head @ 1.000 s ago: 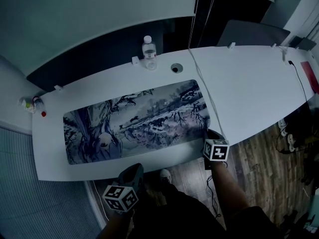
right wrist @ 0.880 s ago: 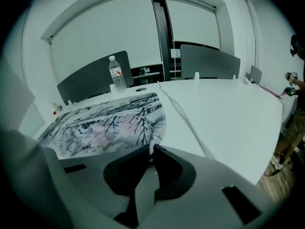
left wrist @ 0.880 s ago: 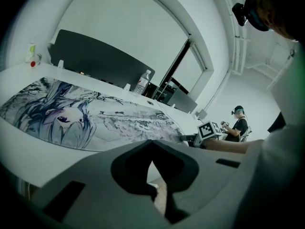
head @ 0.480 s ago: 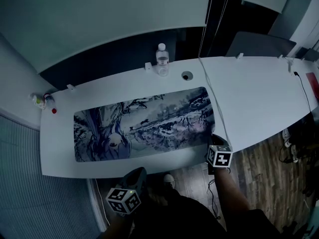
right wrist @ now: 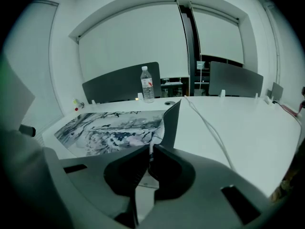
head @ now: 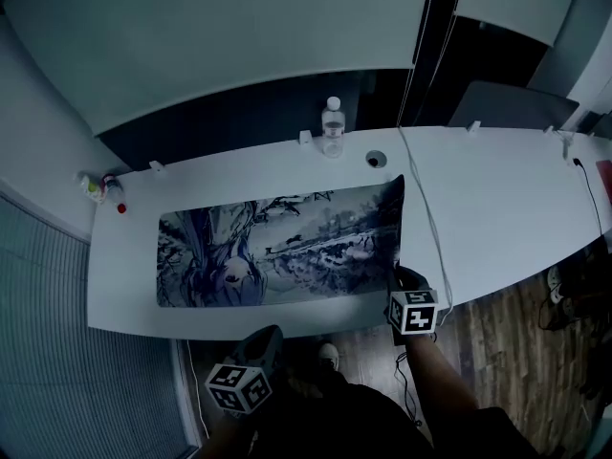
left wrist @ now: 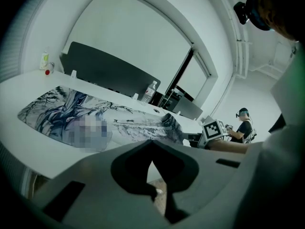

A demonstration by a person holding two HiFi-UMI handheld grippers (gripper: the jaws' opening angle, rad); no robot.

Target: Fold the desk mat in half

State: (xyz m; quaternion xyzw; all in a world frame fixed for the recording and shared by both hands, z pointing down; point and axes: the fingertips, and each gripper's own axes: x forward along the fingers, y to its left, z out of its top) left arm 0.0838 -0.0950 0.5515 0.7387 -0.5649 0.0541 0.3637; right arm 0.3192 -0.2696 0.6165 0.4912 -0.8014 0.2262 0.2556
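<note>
The desk mat [head: 277, 247] lay flat a second ago; now its right end stands up off the white desk [head: 497, 199], dark underside showing. Nearest, the left gripper [head: 269, 335] hangs below the desk's near edge, jaws together and empty. Just beyond it, the right gripper [head: 395, 273] pinches the mat's near right corner, jaws almost together on the thin sheet. The rest of the mat lies flat towards the left. Farther back, a water bottle [head: 332, 127] stands upright by the dark partition [head: 239, 113].
</note>
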